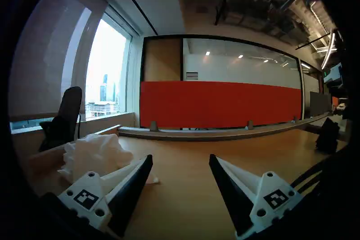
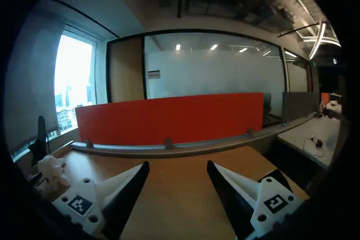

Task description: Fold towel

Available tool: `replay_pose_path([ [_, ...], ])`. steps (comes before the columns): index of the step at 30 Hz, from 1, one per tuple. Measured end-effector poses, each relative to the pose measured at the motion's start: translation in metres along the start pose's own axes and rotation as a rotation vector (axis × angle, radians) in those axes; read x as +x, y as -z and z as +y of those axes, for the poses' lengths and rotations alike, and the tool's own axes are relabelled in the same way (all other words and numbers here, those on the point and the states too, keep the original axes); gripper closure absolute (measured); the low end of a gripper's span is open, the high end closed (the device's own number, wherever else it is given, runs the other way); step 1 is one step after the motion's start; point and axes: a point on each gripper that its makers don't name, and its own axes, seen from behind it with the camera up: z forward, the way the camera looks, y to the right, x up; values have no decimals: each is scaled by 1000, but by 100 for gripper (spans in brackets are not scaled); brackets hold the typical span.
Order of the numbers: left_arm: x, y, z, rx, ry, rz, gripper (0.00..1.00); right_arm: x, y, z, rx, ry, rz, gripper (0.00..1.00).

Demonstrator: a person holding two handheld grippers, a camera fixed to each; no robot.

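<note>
Wooden bench [image 1: 189, 195] before a red partition [image 1: 220, 105], white towel [image 1: 96, 154] crumpled beside my left tongs [image 1: 180, 156], jaws apart, my right tongs [image 2: 177, 163] likewise apart.

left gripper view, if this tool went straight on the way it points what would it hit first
Probably the red divider at the far edge of the desk; the left tool is open, and the towel lies off to its left, outside that line.
</note>
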Motion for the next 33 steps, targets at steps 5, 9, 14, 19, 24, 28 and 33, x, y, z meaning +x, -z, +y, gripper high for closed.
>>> replay_pose_path([
  [5,0,-6,5,-4,1,8,7,1,-1,2,-4,0,1,1],
  [9,0,-11,8,-5,2,11,7,1,-1,4,-9,-2,2,1],
  [14,-4,-14,9,-5,5,9,7,0,-2,5,-11,2,-2,1],
  [19,-11,-16,7,-1,14,6,7,1,-3,5,-13,2,-1,1],
  [24,-20,-18,7,-1,23,3,7,-3,-5,4,-14,2,-2,1],
  [28,-25,-19,8,-4,20,0,7,-4,-5,4,-15,5,-5,1],
  [33,-30,-19,10,-7,16,-6,7,-4,-6,4,-16,5,-6,1],
])
